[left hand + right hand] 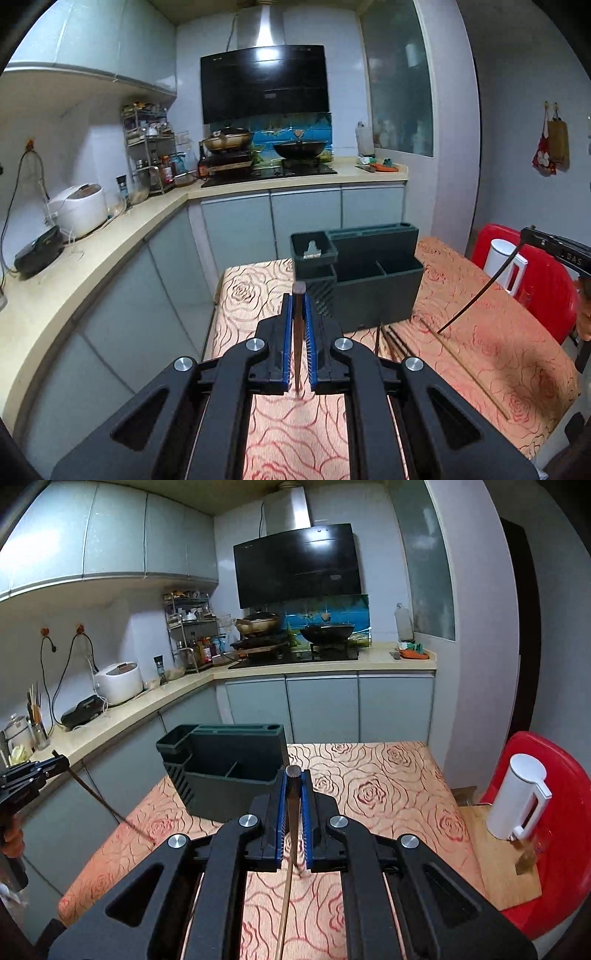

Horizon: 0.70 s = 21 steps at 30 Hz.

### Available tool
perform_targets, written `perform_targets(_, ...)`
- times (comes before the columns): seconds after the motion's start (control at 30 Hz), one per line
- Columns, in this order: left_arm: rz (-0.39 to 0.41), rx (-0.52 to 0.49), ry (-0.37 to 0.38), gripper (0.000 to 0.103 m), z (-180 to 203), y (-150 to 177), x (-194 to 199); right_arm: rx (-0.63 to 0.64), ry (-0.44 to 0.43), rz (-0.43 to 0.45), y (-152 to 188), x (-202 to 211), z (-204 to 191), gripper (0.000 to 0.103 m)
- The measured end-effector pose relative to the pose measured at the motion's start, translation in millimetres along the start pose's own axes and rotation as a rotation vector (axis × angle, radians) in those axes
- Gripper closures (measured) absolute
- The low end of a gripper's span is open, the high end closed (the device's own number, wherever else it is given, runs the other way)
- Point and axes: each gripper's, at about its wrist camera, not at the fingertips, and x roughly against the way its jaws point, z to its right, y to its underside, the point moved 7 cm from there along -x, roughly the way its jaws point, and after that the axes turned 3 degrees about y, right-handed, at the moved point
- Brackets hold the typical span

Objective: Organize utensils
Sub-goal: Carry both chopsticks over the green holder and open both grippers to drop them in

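Note:
In the left wrist view my left gripper (298, 301) is shut on a brown chopstick (298, 343), whose blunt end pokes out past the fingertips. Just beyond it on the table stands the dark green utensil organizer (373, 284), its front compartments showing nothing inside. My right gripper (535, 236) comes in from the right with a dark chopstick (476, 299) slanting down toward the cloth. In the right wrist view my right gripper (294, 777) is shut on that chopstick (290, 834). The organizer (229, 771) is ahead to the left. The left gripper (55, 764) is at the far left.
Several more chopsticks (391, 343) lie on the rose-patterned tablecloth (243, 295) beside the organizer, and one long pale chopstick (476, 376) lies further right. A white jug (517, 801) stands on a red chair (565, 812). The kitchen counter (147, 705) runs along the left.

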Motion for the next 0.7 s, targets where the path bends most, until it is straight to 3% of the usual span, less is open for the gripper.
perform_targets(0.23,0.004,-0.049,0.073,0.097,12,-52,2,0.014,-0.032,0.037,-52,3,-8,0.095)
perform_targets(0.47,0.061,-0.066,0.157,0.097,27,-116,10,0.013,-0.087,0.100,-110,13,-18,0.095)
perform_targets(0.7,0.131,-0.090,0.156,0.097,48,-167,-14,0.056,-0.090,0.083,-124,-15,-36,0.095)
